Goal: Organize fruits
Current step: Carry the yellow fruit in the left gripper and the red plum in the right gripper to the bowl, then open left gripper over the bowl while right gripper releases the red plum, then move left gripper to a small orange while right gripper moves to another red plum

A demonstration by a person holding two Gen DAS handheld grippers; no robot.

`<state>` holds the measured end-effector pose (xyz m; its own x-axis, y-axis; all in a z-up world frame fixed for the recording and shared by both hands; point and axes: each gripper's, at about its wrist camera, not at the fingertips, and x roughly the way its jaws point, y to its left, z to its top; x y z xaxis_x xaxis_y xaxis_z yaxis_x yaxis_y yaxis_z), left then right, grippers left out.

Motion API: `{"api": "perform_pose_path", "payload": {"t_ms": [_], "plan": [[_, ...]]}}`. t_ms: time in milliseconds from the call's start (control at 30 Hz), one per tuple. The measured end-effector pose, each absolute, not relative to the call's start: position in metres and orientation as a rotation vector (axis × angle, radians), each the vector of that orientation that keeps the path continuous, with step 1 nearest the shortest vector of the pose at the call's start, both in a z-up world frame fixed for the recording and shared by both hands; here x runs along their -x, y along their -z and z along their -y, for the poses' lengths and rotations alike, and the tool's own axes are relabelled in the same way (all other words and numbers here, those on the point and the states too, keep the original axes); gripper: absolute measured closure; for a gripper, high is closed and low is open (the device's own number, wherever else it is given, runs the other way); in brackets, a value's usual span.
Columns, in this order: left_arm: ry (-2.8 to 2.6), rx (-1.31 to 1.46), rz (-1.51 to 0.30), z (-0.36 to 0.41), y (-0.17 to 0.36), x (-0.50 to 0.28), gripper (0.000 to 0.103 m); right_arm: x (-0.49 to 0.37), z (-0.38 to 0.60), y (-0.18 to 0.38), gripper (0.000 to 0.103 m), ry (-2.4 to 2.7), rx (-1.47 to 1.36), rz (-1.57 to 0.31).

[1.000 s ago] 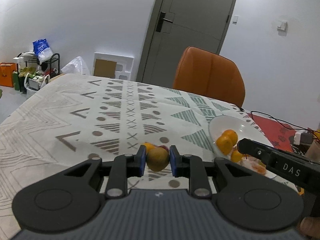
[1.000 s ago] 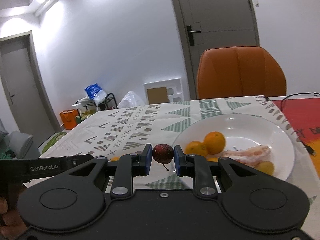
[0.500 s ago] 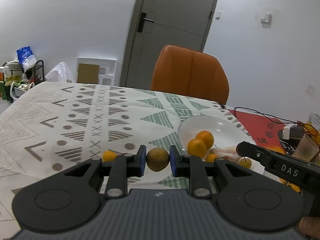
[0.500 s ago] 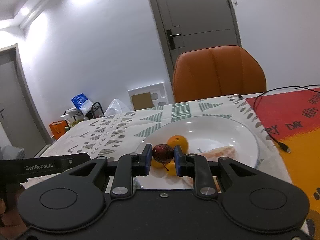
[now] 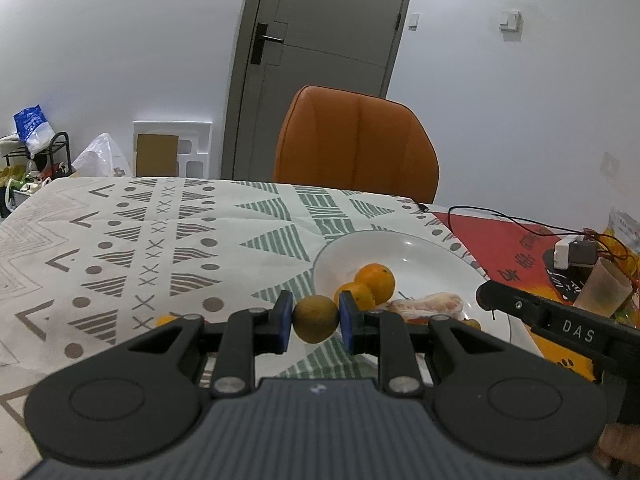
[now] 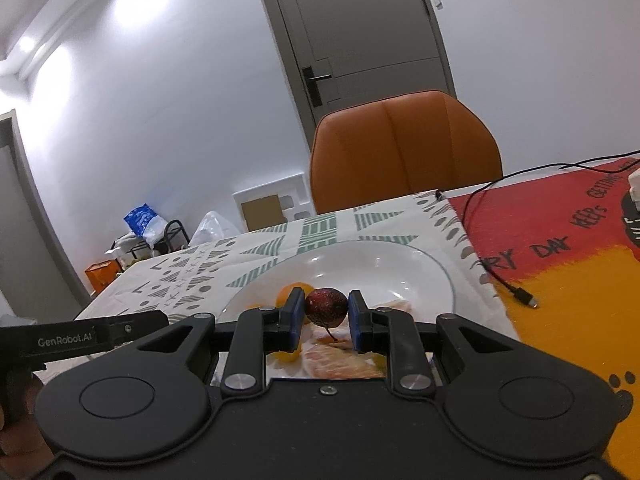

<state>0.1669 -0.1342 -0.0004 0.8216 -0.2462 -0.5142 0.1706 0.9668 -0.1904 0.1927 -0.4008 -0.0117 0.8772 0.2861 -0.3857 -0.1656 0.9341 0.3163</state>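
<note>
My left gripper (image 5: 316,320) is shut on a round yellow-green fruit (image 5: 316,319) and holds it above the tablecloth, just left of a white plate (image 5: 432,252). The plate holds two oranges (image 5: 375,278) and a peeled citrus piece (image 5: 426,304). A small orange fruit (image 5: 166,320) lies on the cloth behind my left finger. My right gripper (image 6: 325,312) is shut on a dark red fruit (image 6: 326,306) with a stem, held over the near part of the plate (image 6: 420,268). Below it lie an orange (image 6: 289,293) and the peeled citrus (image 6: 340,360).
An orange chair (image 5: 356,144) stands at the table's far side. A black cable (image 6: 492,256) crosses the red and yellow mat (image 6: 568,264) to the right of the plate. A white charger (image 5: 572,254) and a cup (image 5: 600,288) sit at the right.
Both grippers have moved right toward the plate with their fruits. The right gripper now hangs over the plate's near part; the left one has come up beside the plate's left rim.
</note>
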Motion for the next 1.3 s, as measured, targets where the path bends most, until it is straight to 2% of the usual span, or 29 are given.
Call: {"api": "perform_pose_path", "payload": {"t_ms": [367,633,800,1100,1300], "plan": [[0.257,0.12,-0.58,0.159,0.006,-0.178,0.08,-0.202,0.427,0.02,0.081,-0.182,-0.304,-0.445],[0.283,0.117,-0.586,0.172,0.008,-0.183,0.08,-0.196,0.428,0.016,0.059,-0.183,-0.256,-0.436],[0.295,0.117,-0.59,0.179,0.009,-0.182,0.08,-0.189,0.425,0.019,0.056,-0.195,-0.246,-0.456],[0.22,0.118,-0.565,0.156,0.001,-0.179,0.07,-0.185,0.417,0.021,0.056,-0.215,-0.236,-0.472],[0.147,0.128,-0.569,0.125,-0.001,-0.179,0.055,-0.184,0.406,0.02,0.056,-0.232,-0.229,-0.476]]}}
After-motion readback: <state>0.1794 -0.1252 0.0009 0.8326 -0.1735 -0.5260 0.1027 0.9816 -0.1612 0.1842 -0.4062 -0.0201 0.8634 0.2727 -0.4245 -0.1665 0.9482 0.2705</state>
